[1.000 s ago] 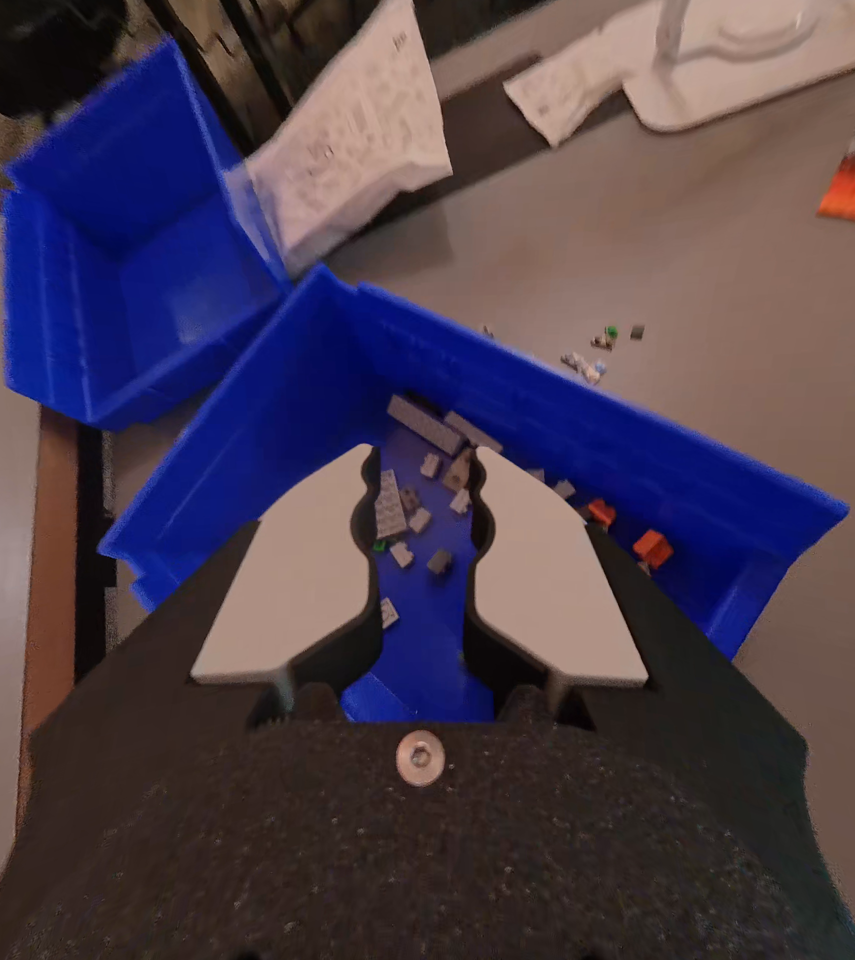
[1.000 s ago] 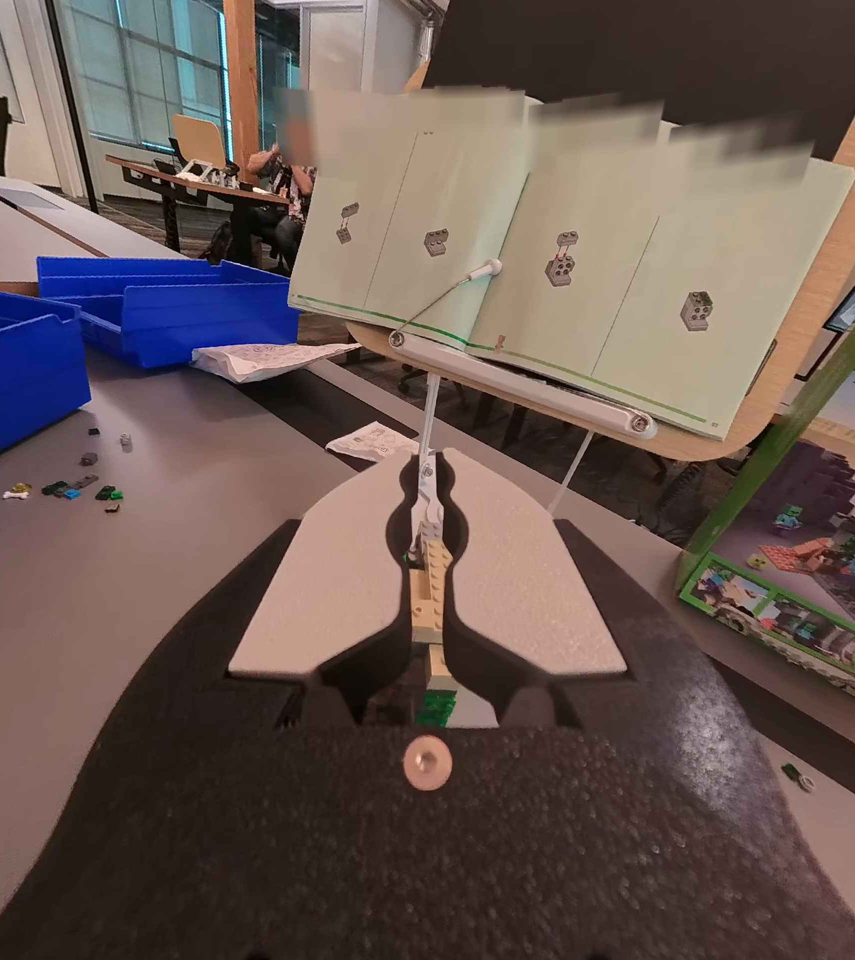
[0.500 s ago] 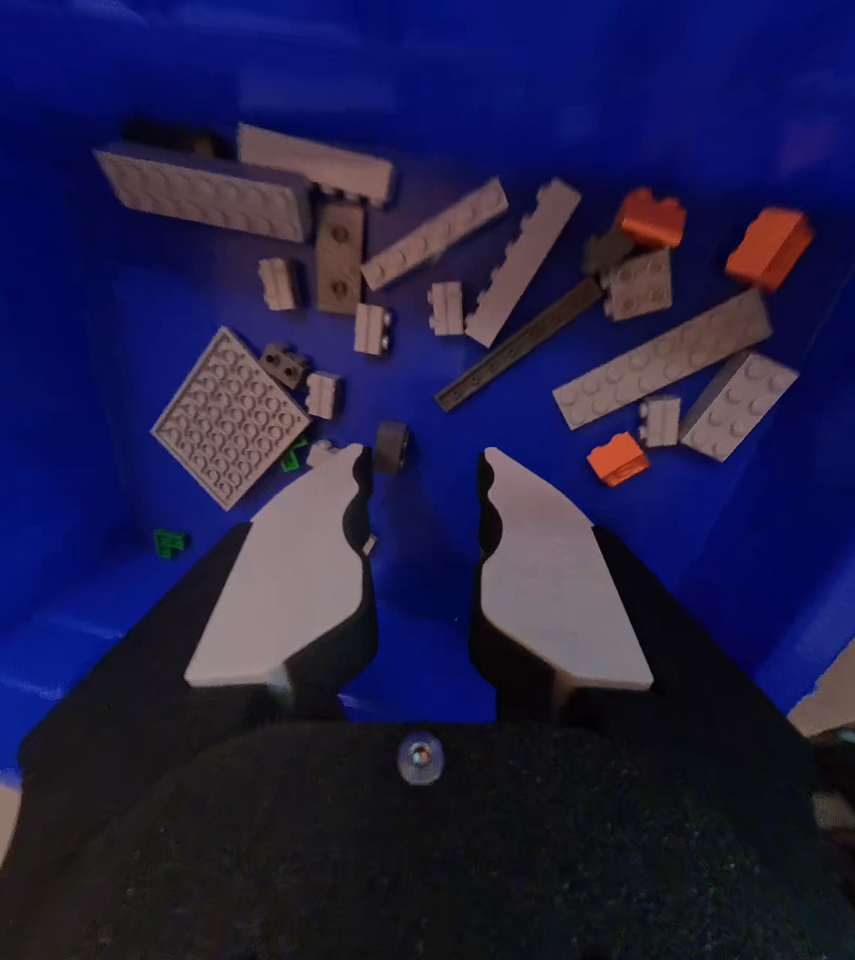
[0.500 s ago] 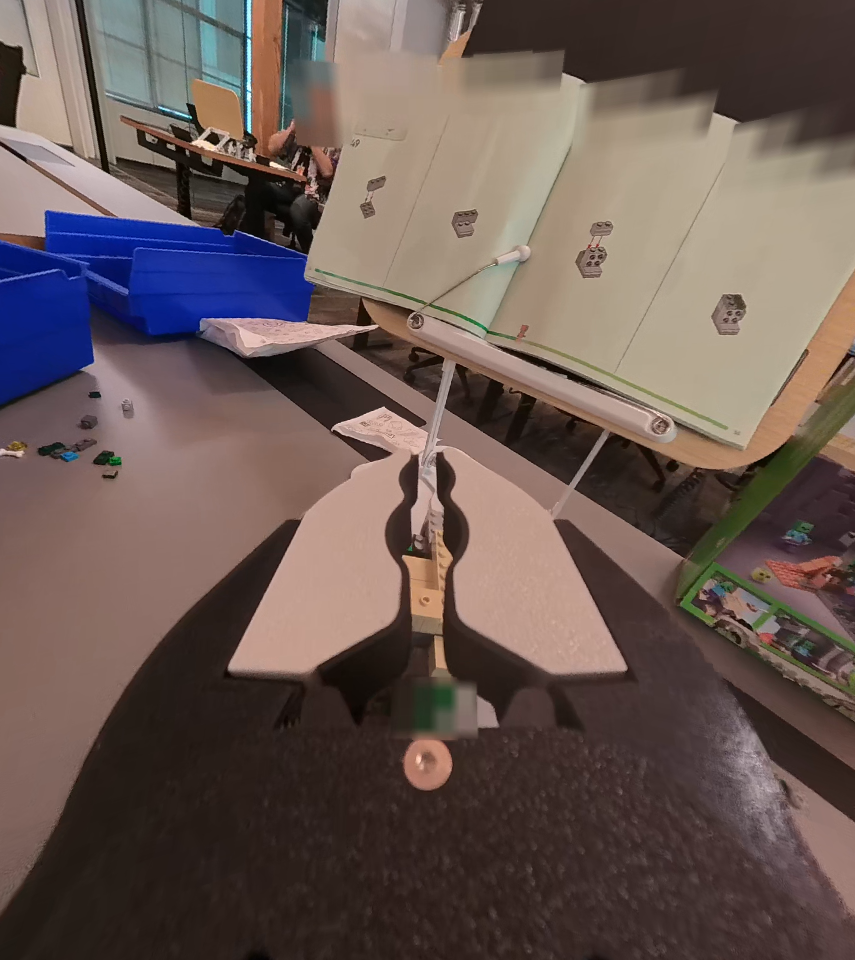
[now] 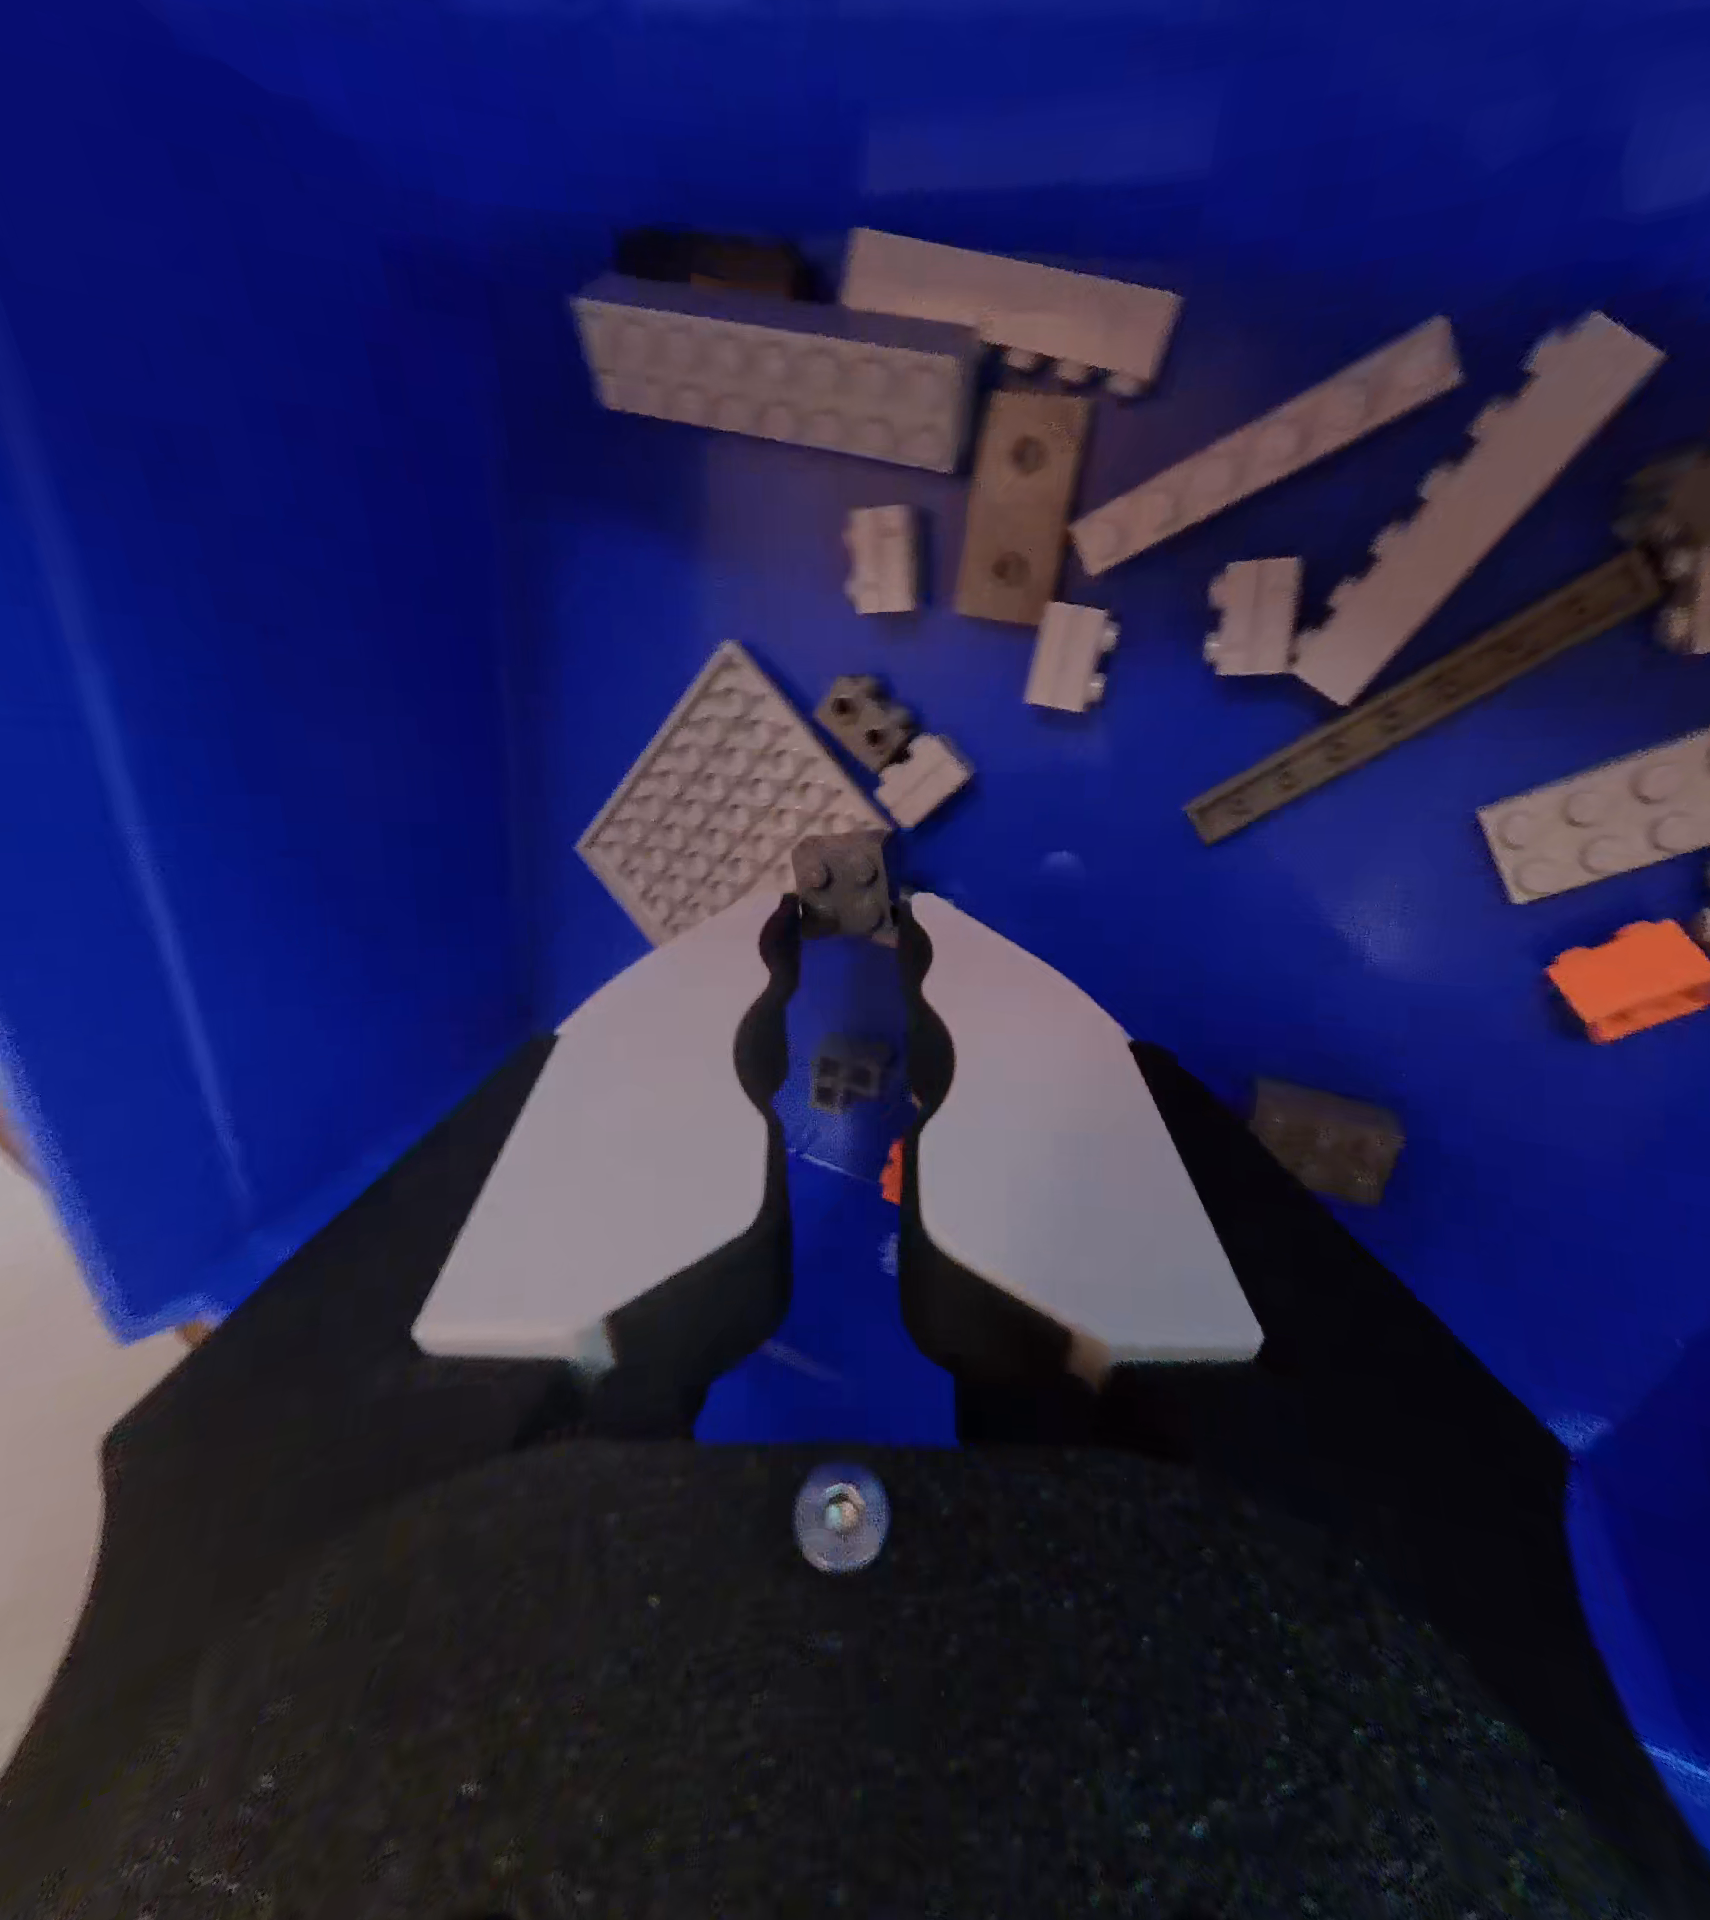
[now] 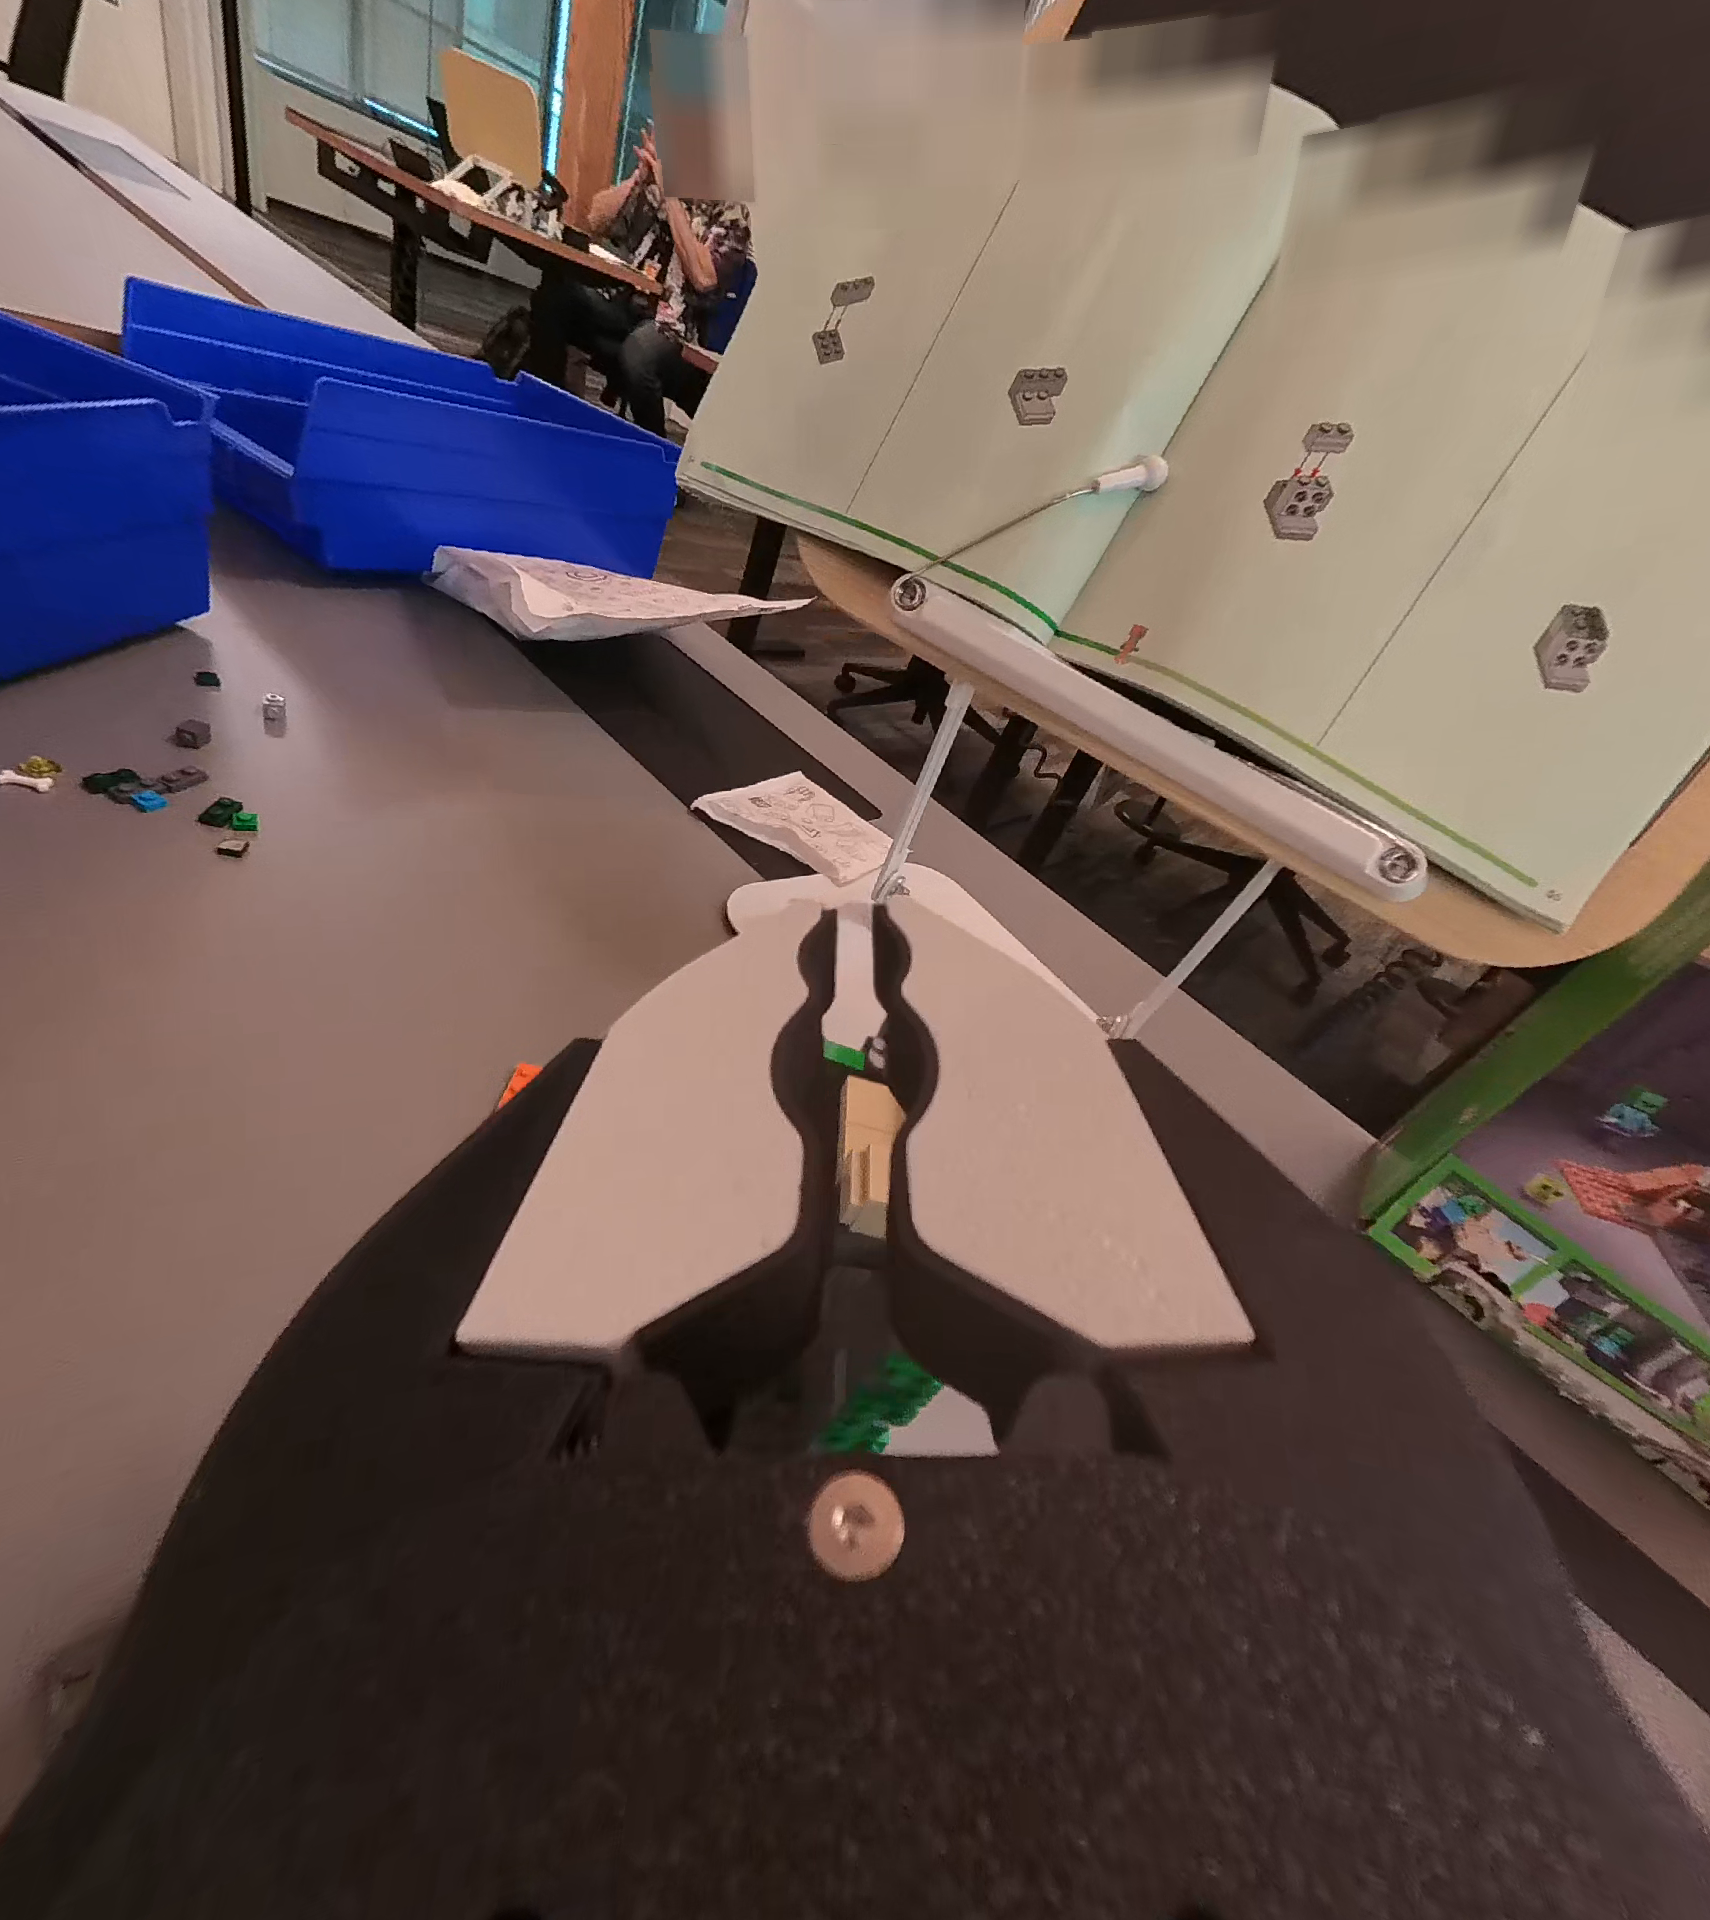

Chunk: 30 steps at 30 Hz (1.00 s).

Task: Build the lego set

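Observation:
My left gripper (image 5: pixel 843 914) is inside a blue bin (image 5: pixel 259 623) and is shut on a small dark grey 2x2 lego piece (image 5: pixel 838 883) at its fingertips. Several grey plates and bricks lie on the bin floor, among them a square grey plate (image 5: pixel 716 790) and a long grey brick (image 5: pixel 778 379). An orange brick (image 5: pixel 1632 979) lies to the right. My right gripper (image 6: pixel 856 935) is shut on a tan lego assembly (image 6: pixel 870 1153) with green parts (image 6: pixel 882 1403) below it, held above the grey table (image 6: pixel 259 1039).
An open instruction booklet (image 6: pixel 1246 468) rests on a stand at the right. Blue bins (image 6: pixel 394 457) stand at the left, small loose pieces (image 6: pixel 144 790) in front of them. The set's box (image 6: pixel 1609 1226) stands at the right. A person (image 6: pixel 664 281) sits far behind. The tips of one gripper are about 50 cm away from the tips of the other. The square grey plate (image 5: pixel 716 790) is closer to my left gripper, around 4 cm from its tips; the right tips are 50 cm off. From the left gripper's tips to the long grey brick (image 5: pixel 778 379) is close to 8 cm.
My left gripper went down into the bin, closed from open and took hold of the small dark grey piece. My right gripper holds its assembly and has shifted slightly.

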Each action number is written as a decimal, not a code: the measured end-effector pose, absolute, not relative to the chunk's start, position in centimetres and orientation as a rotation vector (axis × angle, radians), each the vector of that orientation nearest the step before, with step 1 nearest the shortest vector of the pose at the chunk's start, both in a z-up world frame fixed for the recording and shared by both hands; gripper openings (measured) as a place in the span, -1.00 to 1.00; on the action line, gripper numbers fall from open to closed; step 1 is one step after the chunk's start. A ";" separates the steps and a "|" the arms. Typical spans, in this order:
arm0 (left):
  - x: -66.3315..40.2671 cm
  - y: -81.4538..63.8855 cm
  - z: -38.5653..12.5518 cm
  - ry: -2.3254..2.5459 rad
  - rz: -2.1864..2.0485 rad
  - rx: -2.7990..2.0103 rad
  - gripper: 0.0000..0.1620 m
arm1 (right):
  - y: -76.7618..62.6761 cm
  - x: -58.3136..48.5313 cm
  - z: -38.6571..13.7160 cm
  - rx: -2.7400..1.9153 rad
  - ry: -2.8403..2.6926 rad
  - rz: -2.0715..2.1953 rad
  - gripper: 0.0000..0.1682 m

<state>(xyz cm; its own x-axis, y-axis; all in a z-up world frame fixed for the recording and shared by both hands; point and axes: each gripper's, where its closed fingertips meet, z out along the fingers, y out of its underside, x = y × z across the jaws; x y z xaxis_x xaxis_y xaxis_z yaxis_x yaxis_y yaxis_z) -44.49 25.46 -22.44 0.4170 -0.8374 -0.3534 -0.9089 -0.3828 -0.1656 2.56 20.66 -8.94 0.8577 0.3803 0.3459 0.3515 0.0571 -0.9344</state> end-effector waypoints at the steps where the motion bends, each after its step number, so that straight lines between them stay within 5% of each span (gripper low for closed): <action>1: -44.7 25.8 -22.0 1.473 0.314 -2.332 -0.74 | 20.7 2.5 -9.0 -1.546 -0.599 0.028 -0.93; 15: -47.2 26.3 -18.1 1.300 0.288 -2.286 -0.72 | 20.7 1.4 -10.2 -1.560 -0.652 0.044 -0.93; 30: -42.9 25.7 -21.7 1.657 0.012 -2.266 -0.56 | 20.2 0.2 -10.8 -1.543 -0.732 0.038 -0.93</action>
